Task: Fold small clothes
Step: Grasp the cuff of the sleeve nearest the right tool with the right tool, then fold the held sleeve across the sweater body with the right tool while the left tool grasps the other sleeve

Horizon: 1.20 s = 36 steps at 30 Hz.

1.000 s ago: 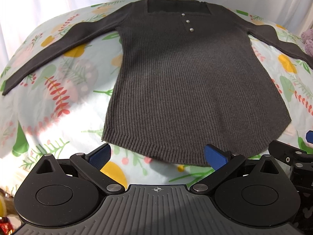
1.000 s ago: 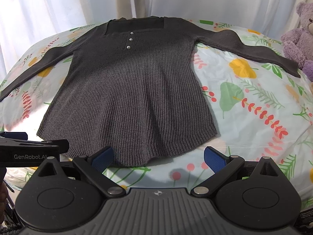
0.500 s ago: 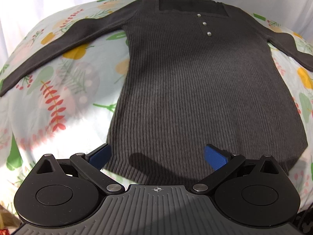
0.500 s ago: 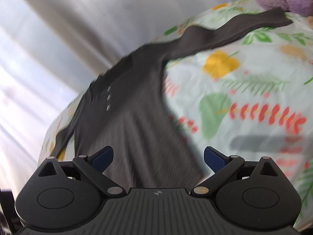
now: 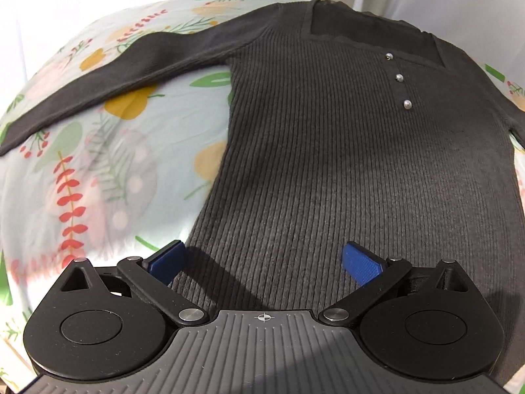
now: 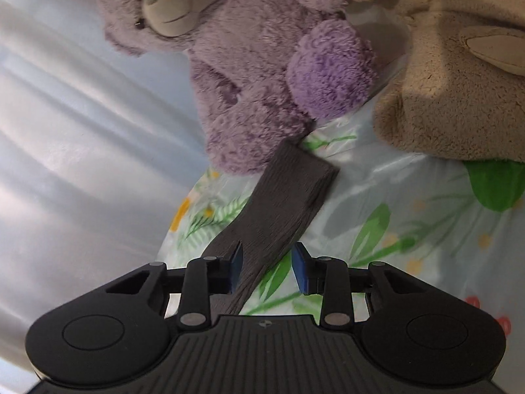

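Grey sweater point(image 5: 344, 164) flat on bed point(image 5: 98, 170). Right gripper point(image 6: 267, 267) fingers just closing round sleeve cuff point(image 6: 288, 193), seemingly not clamped yet; left gripper point(image 5: 262, 261) fingers apart over hem. Risk: cuff slips out, or purple teddy point(image 6: 256, 65) snagged.

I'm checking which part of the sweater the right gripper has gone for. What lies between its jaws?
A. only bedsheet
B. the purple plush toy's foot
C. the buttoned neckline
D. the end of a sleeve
D: in the right wrist view the dark ribbed sleeve runs between the jaws of the right gripper, its cuff end near the purple plush toy.
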Each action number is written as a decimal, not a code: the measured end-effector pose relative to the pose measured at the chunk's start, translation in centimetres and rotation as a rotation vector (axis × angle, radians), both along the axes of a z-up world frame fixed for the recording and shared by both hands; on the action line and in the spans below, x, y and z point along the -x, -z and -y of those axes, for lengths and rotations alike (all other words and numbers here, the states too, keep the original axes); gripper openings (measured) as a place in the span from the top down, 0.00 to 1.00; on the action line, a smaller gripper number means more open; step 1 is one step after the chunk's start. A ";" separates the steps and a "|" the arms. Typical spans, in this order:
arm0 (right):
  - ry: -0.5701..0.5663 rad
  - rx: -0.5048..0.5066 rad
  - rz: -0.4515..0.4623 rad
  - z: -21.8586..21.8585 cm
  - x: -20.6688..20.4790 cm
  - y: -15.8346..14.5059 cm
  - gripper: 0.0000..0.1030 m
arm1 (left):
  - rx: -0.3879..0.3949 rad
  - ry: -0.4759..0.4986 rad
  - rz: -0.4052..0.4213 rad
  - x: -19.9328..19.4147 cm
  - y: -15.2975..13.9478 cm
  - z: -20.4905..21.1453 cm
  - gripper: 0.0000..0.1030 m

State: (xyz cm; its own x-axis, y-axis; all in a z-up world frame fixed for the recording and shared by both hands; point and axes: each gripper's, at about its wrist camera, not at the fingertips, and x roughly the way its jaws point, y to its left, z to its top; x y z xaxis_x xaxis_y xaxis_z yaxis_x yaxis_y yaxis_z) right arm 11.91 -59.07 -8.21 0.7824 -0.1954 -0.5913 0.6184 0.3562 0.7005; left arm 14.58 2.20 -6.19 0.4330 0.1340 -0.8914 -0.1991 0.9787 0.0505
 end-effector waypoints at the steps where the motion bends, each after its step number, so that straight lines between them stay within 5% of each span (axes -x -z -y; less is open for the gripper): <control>1: 0.011 -0.017 -0.009 0.6 -0.4 0.7 0.68 | -0.009 -0.004 -0.004 -0.1 0.1 0.2 0.00; 12: 0.067 -0.138 0.073 3.2 -2.0 4.3 0.91 | 0.000 -0.020 0.026 0.7 0.2 0.0 0.00; 17: 0.004 0.133 0.031 -0.3 -2.9 -0.2 0.92 | 0.040 -0.034 0.010 0.6 0.1 -1.3 0.00; 22: -0.295 0.347 0.165 -10.9 -5.9 -6.9 0.92 | 0.097 -0.011 0.008 0.4 -0.2 -2.2 0.00; 26: -0.655 0.437 0.269 -22.6 -8.5 -9.5 0.92 | 0.275 0.029 0.065 -1.0 -2.2 -3.2 0.00; 30: -0.979 0.469 0.227 -32.6 -9.8 -7.4 0.85 | 0.507 0.112 0.136 -3.7 -4.1 -3.6 0.00; 36: -1.014 0.339 0.105 -33.8 -7.2 -3.2 0.83 | 0.626 0.228 0.124 -8.0 -3.5 -1.8 0.14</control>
